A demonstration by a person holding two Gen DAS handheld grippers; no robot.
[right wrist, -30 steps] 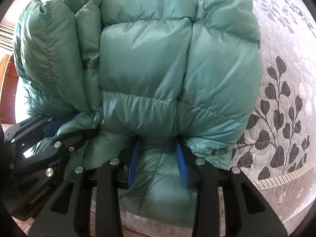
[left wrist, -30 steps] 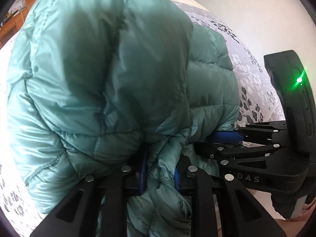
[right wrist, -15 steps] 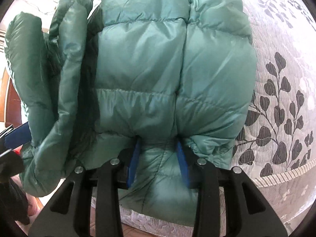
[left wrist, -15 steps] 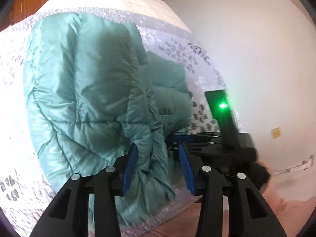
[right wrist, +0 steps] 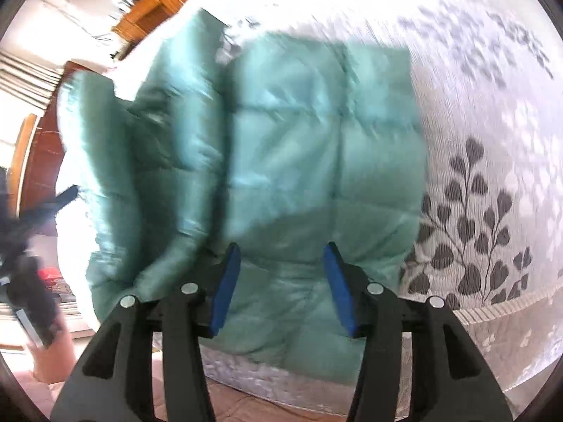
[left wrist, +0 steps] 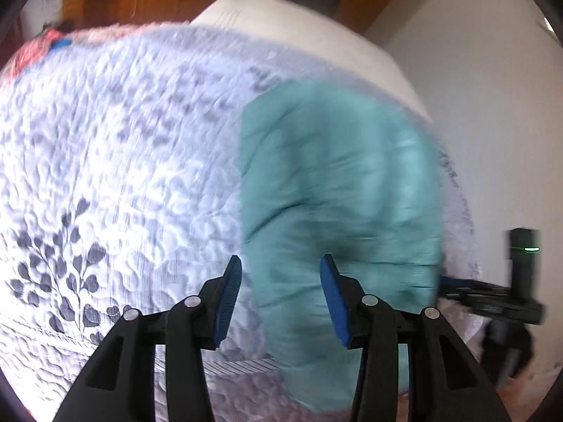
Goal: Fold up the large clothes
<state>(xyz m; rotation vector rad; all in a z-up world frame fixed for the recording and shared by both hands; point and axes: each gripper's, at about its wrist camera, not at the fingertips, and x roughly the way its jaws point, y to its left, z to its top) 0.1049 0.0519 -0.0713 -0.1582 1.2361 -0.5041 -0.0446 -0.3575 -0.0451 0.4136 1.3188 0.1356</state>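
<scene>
A teal quilted puffer jacket (left wrist: pixel 334 183) lies folded near the bed's edge, its lower end hanging over the side. My left gripper (left wrist: pixel 281 281) is open above the jacket's left edge, its blue pads apart and touching nothing. In the right wrist view the jacket (right wrist: pixel 299 140) fills the middle, with a folded flap at its left. My right gripper (right wrist: pixel 281 274) hangs over the near hem; its jaws are opening and the pads do not press the fabric. Each gripper shows in the other's view: the right gripper (left wrist: pixel 454 286) beside the jacket's right edge, the left gripper (right wrist: pixel 65 195) blurred at the far left.
A white bedspread (left wrist: pixel 123 158) with grey leaf prints covers the bed (right wrist: pixel 475 140). A white wall (left wrist: pixel 492 105) stands close on the right. Wooden furniture (left wrist: pixel 105 3) is at the back, and a red cloth (left wrist: pixel 42 45) lies on the far corner. Wooden floor (right wrist: pixel 246 401) runs below the bed edge.
Both grippers have let go of the jacket and lifted away. The left one swung off to the jacket's left side. The jacket now lies folded on the bed.
</scene>
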